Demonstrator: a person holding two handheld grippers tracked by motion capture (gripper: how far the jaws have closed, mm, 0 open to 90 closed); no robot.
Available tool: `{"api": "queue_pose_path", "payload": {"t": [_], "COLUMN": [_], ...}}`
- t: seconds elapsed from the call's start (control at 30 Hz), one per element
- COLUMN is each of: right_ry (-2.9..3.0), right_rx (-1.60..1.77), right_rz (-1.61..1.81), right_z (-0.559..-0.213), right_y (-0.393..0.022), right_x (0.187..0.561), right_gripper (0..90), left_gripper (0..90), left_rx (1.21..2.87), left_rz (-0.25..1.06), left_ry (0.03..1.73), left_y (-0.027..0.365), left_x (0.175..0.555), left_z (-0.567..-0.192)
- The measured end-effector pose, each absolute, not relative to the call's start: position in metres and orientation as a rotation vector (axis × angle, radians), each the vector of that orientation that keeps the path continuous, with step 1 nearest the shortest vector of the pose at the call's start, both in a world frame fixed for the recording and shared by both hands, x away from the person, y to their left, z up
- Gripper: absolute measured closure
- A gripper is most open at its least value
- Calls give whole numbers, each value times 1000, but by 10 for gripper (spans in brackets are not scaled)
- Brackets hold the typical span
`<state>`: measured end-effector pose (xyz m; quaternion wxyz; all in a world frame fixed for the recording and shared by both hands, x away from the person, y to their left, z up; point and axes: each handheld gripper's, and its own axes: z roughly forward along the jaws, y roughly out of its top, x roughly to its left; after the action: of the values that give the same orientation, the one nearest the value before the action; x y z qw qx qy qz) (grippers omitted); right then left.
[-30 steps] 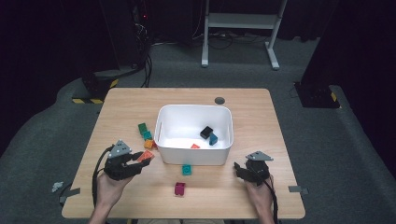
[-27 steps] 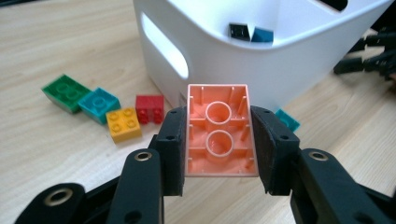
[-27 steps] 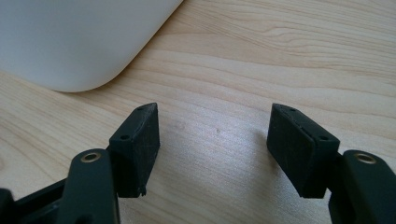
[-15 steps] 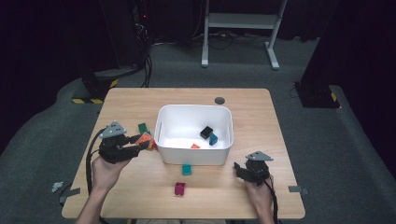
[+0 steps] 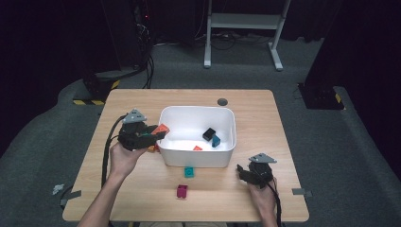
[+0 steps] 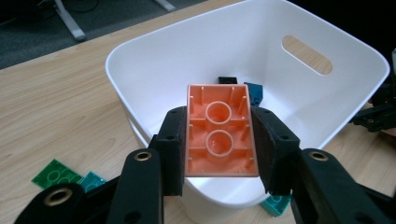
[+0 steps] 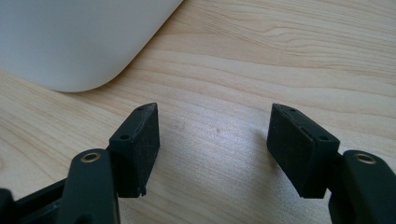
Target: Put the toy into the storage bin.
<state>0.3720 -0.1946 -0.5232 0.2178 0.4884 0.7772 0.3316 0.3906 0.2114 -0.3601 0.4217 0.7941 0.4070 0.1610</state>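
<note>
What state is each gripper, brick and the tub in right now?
Left gripper: shut on the orange plastic brick, raised at the tub's rim.
Right gripper: open, nothing between the jaws, low over the wooden table.
White plastic tub: upright, holding black, blue and orange bricks.
Teal brick: loose on the table.
Magenta brick: loose on the table.

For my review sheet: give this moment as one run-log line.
left tongs: shut on orange brick, at white bin rim | right tongs: open, empty, on table | bin: black brick, teal brick
</note>
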Motion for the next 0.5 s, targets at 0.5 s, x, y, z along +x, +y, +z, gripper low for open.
{"api": "queue_pose_path", "payload": {"t": [0.5], "right_ry": [2151], "right_rx": [1352], "right_rz": [918], "right_z": [-523], "right_y": [-195], "right_x": [372], "right_gripper": [348], "left_gripper": [411], "left_rx": [2023], "left_rz": [516], "left_ry": [1061], "left_y": [191], "left_x": [408], "left_z": [-379]}}
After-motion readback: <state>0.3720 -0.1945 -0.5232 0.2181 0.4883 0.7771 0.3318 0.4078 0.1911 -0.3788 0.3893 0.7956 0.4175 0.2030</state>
